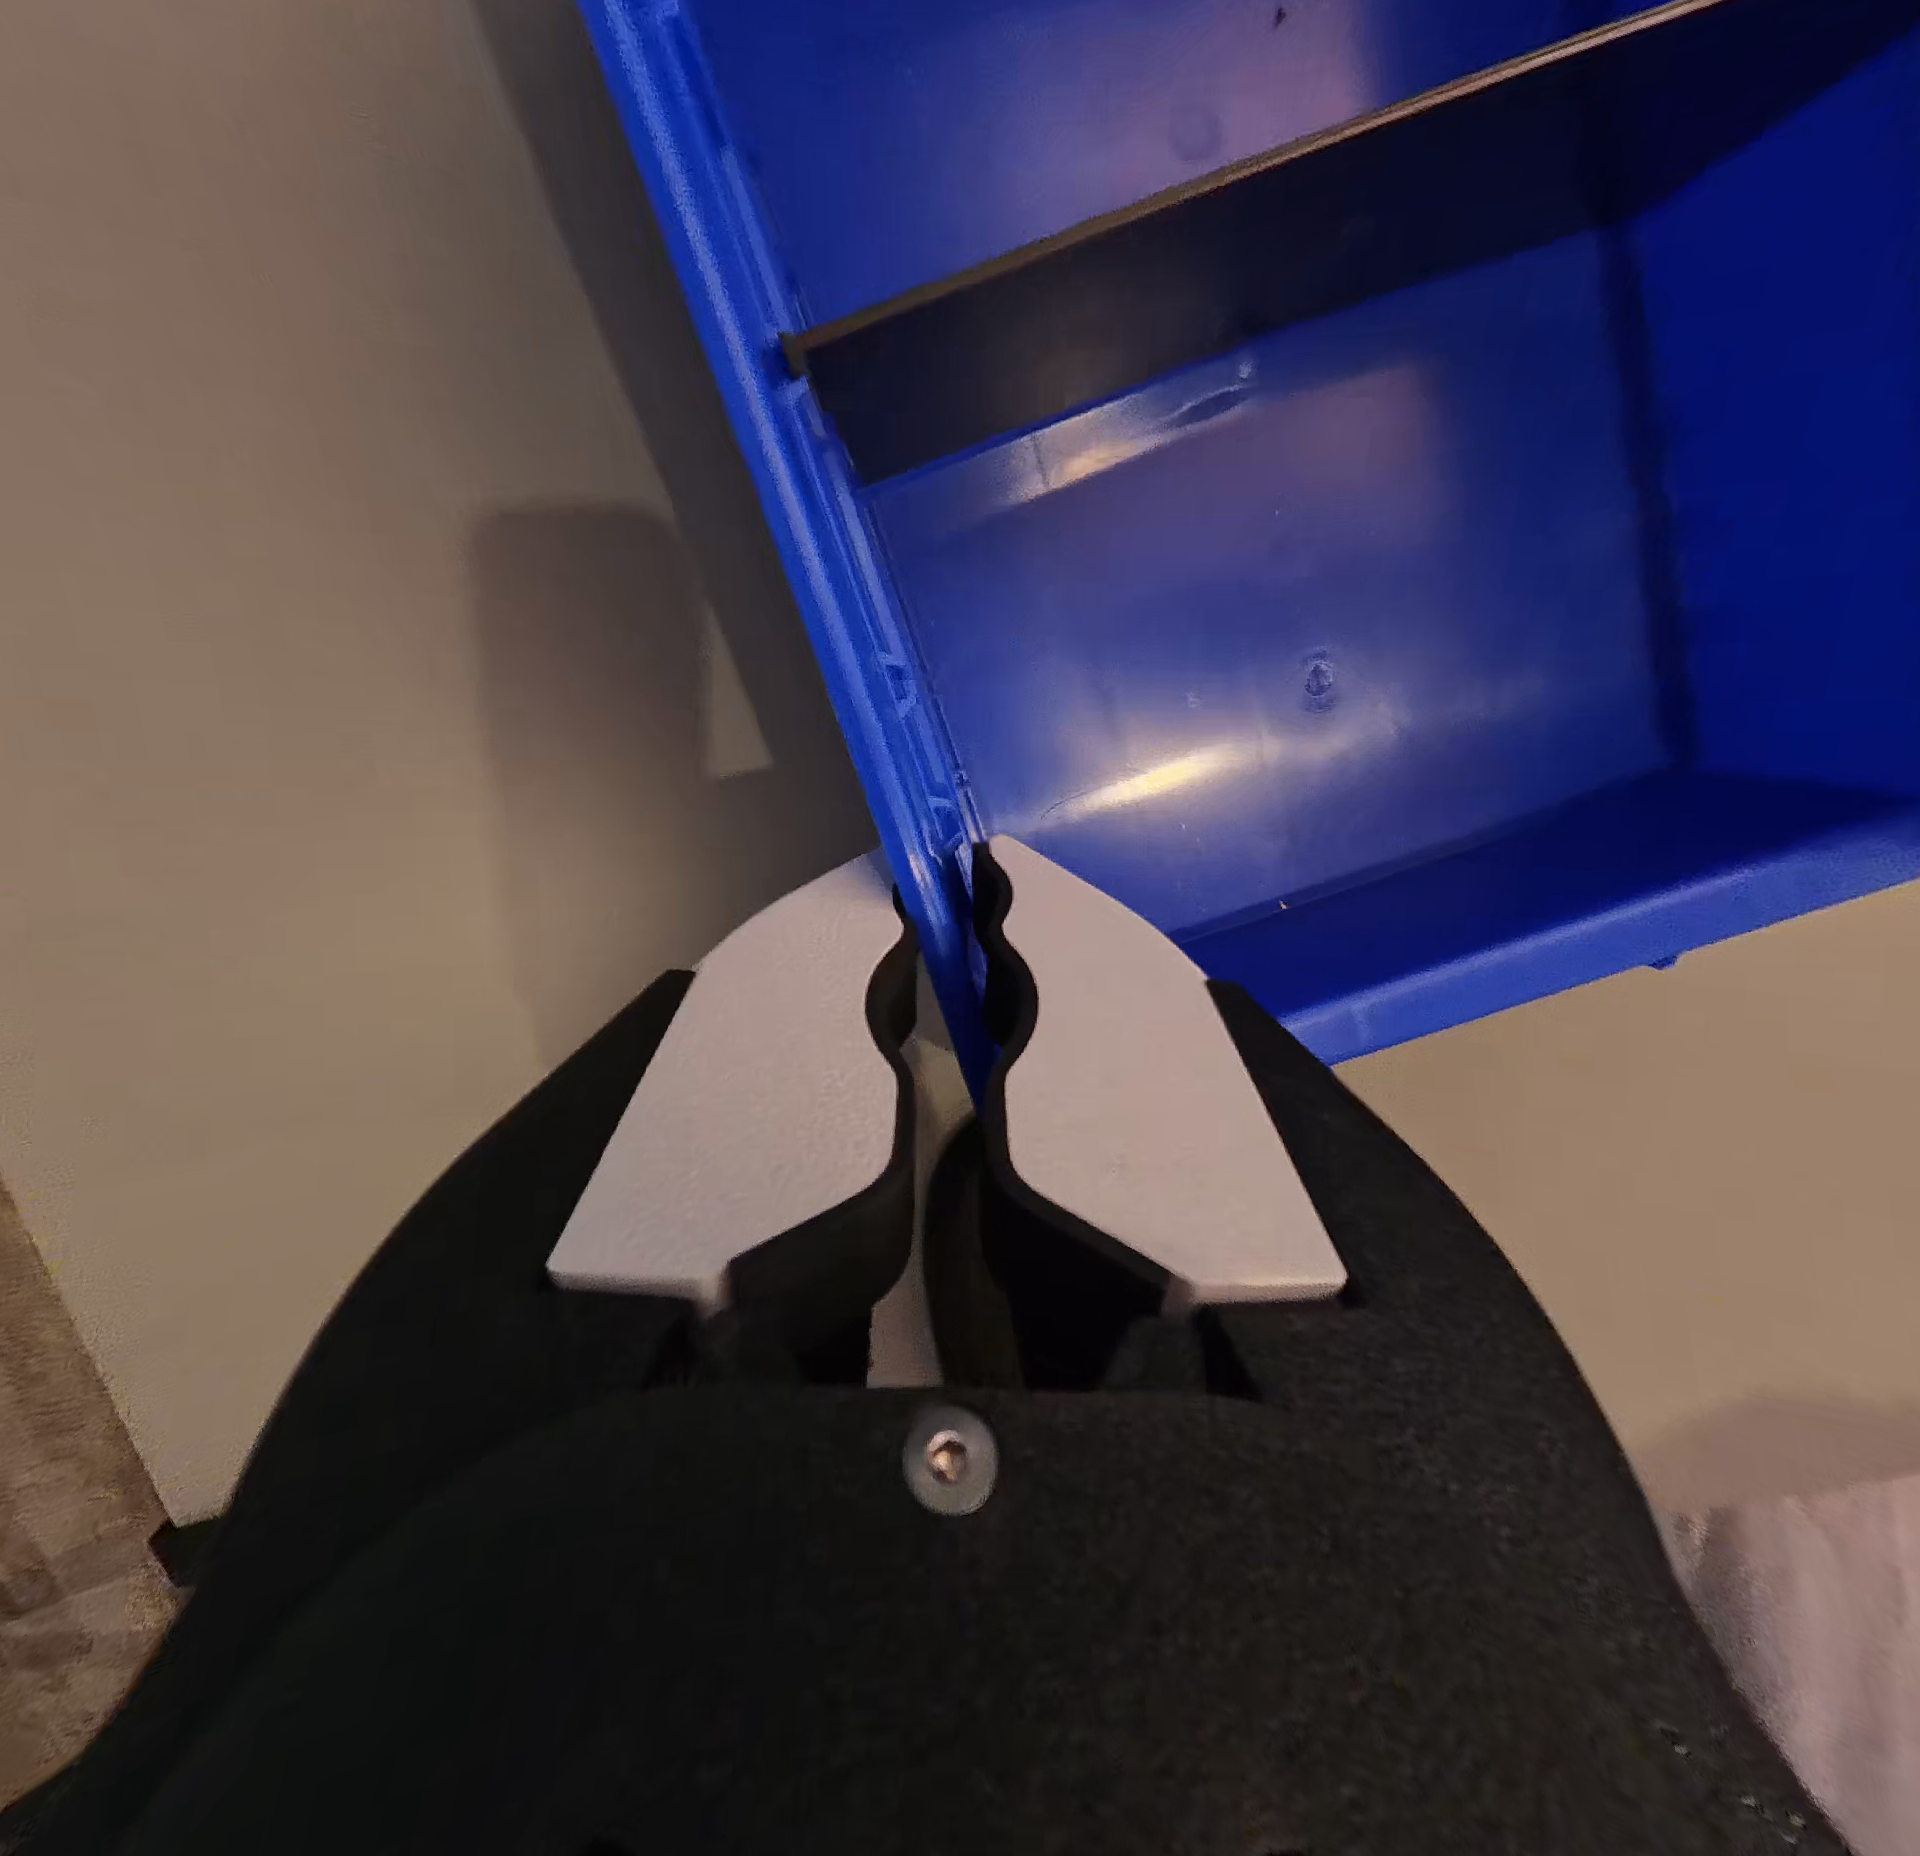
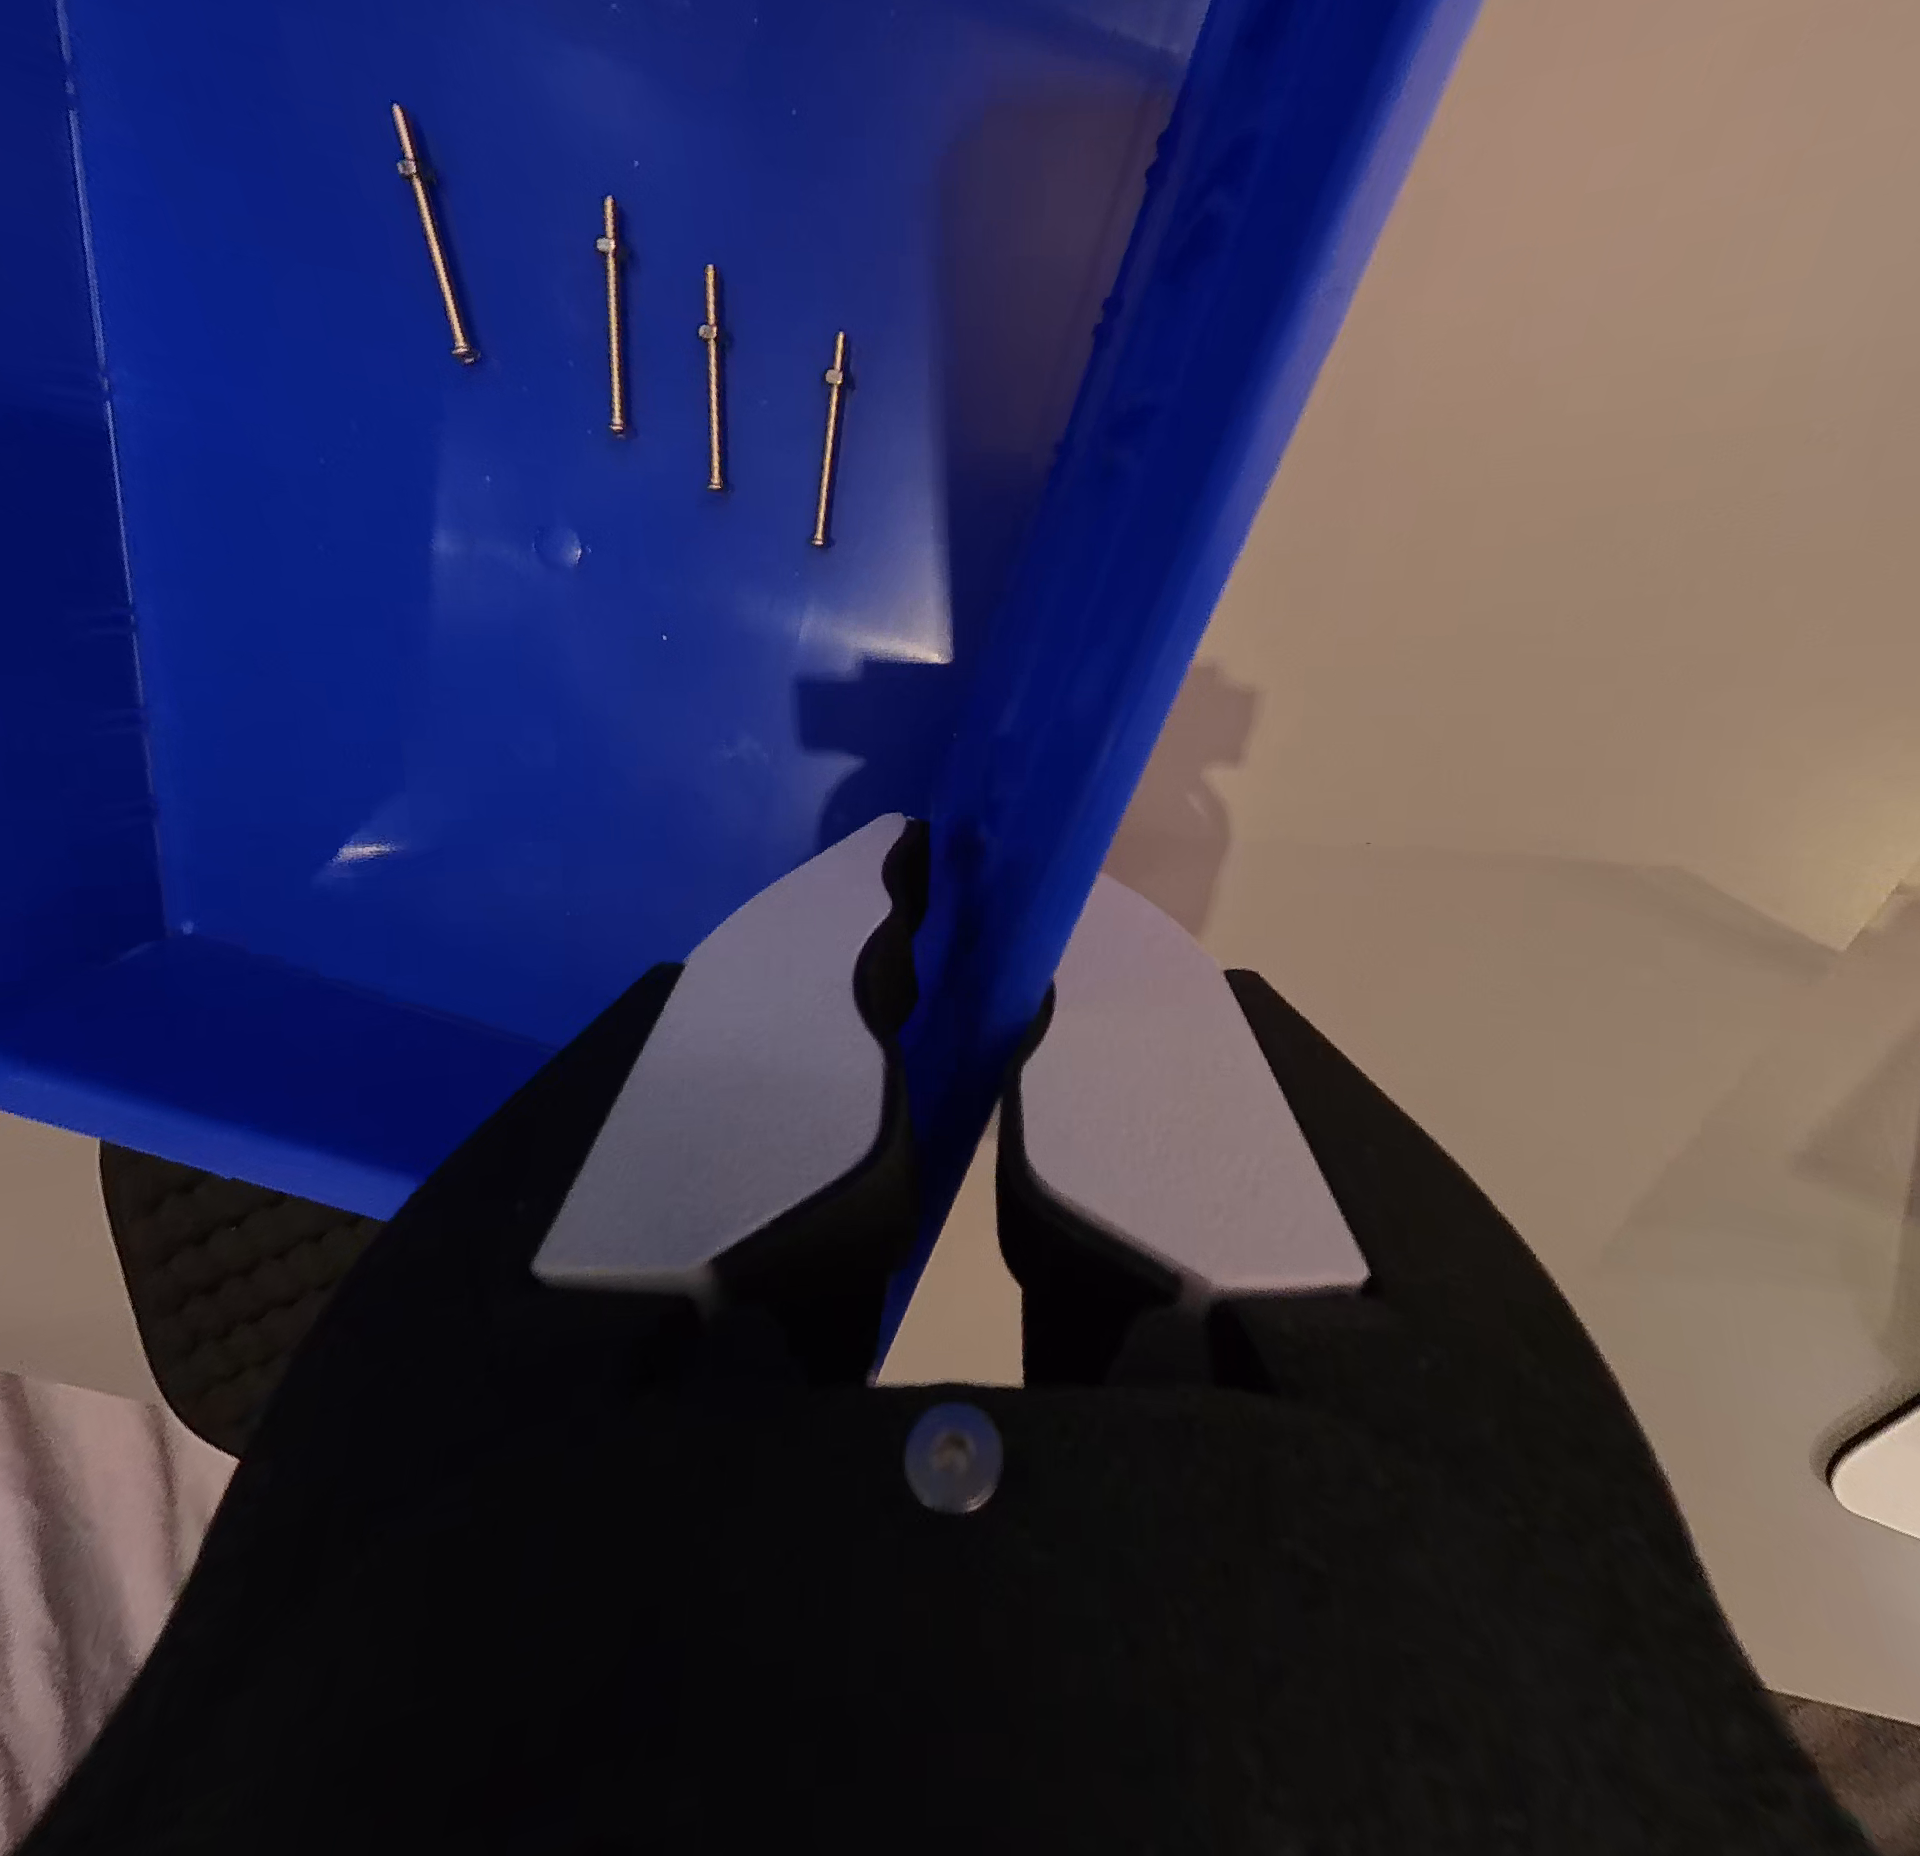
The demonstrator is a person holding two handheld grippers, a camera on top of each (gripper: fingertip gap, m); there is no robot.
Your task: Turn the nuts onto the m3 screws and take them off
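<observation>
A blue plastic bin point(image 1: 1299, 663) with a dark divider point(image 1: 1195, 279) fills the left wrist view; both compartments seen there are empty. My left gripper point(image 1: 945, 897) is shut on the bin's left wall near its front corner. In the right wrist view the bin point(image 2: 1122, 476) holds several long thin screws point(image 2: 613, 315), each with a small nut point(image 2: 702, 331) threaded near its far end, lying side by side on the floor. My right gripper point(image 2: 961, 871) is shut on the bin's right wall.
The bin sits on a pale beige table point(image 1: 260, 456). A black textured pad point(image 2: 239, 1276) lies under the bin's near edge in the right wrist view. A white object point(image 2: 1881, 1484) sits at the table's right edge. Grey floor point(image 1: 62, 1494) shows at lower left. The left gripper's tips are roughly 75 centimeters from the right gripper's.
</observation>
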